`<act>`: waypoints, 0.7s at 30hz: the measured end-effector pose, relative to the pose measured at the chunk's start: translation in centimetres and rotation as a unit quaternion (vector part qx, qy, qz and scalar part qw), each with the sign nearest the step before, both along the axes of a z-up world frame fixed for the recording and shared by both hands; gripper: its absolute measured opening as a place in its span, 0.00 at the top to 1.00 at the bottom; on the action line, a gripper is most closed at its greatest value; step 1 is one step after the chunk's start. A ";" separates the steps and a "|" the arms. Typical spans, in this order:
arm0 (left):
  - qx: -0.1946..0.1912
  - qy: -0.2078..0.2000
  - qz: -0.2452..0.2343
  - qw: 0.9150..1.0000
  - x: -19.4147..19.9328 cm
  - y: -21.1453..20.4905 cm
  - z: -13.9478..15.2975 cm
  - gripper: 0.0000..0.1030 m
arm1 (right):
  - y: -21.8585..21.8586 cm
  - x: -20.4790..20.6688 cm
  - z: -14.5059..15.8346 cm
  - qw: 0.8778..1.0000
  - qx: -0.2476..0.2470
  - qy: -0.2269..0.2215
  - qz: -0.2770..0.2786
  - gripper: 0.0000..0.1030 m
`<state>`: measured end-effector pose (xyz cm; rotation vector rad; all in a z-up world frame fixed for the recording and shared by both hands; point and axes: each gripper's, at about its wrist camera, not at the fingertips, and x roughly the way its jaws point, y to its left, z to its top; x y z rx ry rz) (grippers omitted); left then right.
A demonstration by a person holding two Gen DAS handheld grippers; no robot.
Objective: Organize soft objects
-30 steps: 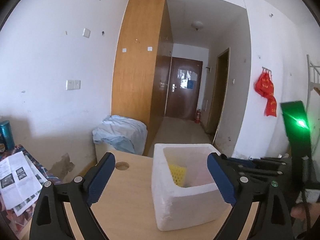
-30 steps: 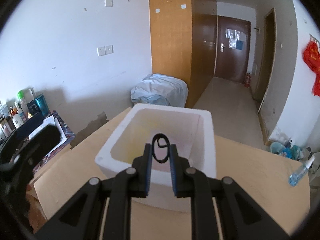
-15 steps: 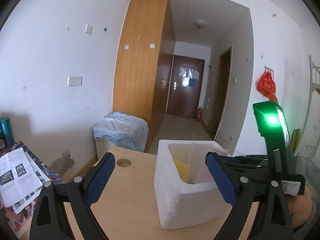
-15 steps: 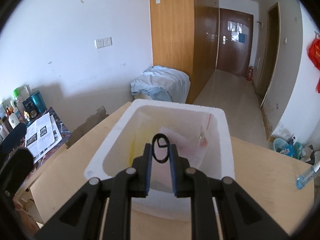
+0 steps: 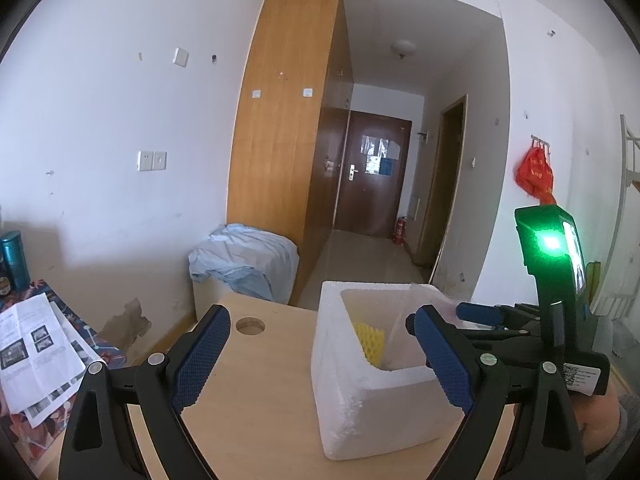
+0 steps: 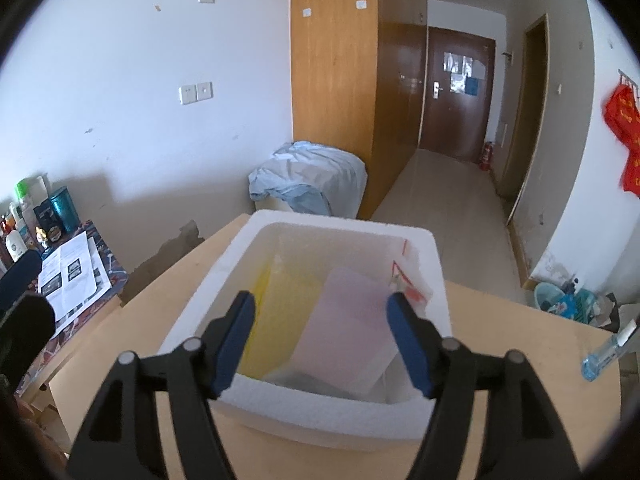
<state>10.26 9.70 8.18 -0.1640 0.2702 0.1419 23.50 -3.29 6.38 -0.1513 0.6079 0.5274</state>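
Two wrist views of a wooden table [image 6: 500, 364] bearing a white foam box [image 6: 332, 420]. Right view: the right gripper [image 6: 322, 338] hangs over the near wall of the box and points down into it; its jaws are opening, the blue pads [image 6: 236, 340] stand wide apart, and nothing lies between them. Inside the box a yellow sheet [image 6: 276, 312] leans against the left wall, a pink sheet [image 6: 352, 316] lies tilted beside it toward the right, and a clear bag with red print [image 6: 408, 284] rests in the far right corner. A dark shape shows at the bottom, under the pink sheet; what it is cannot be told. A clear spray bottle [image 6: 608, 354] lies near the right edge of the table, well apart from the box.

Left view: the left gripper [image 5: 320, 358] is level with the box, jaws wide apart and holding nothing; the box [image 5: 360, 396] stands between its pads in the picture but further off, not touched by them. Part of the yellow sheet [image 5: 370, 340] is visible over the box rim. The right gripper [image 5: 484, 314] reaches in over the right wall of the box, with a green light on its body. A round hole [image 5: 250, 325] is cut in the table left of the box. Printed papers [image 5: 36, 356] lie on a patterned surface to the far left
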 end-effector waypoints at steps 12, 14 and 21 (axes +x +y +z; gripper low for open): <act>0.000 -0.002 -0.002 1.000 -0.6 -0.2 0.2 0.09 | -0.8 -0.8 0.3 1.000 0.003 -0.008 -0.009 0.30; 0.003 -0.004 -0.002 1.000 -0.7 -0.4 0.4 0.09 | -1.1 -1.0 0.4 1.000 0.006 -0.008 -0.011 0.30; 0.003 -0.008 -0.013 1.000 -1.6 -1.1 0.8 0.09 | -3.0 -2.6 0.8 1.000 0.014 -0.014 -0.022 0.30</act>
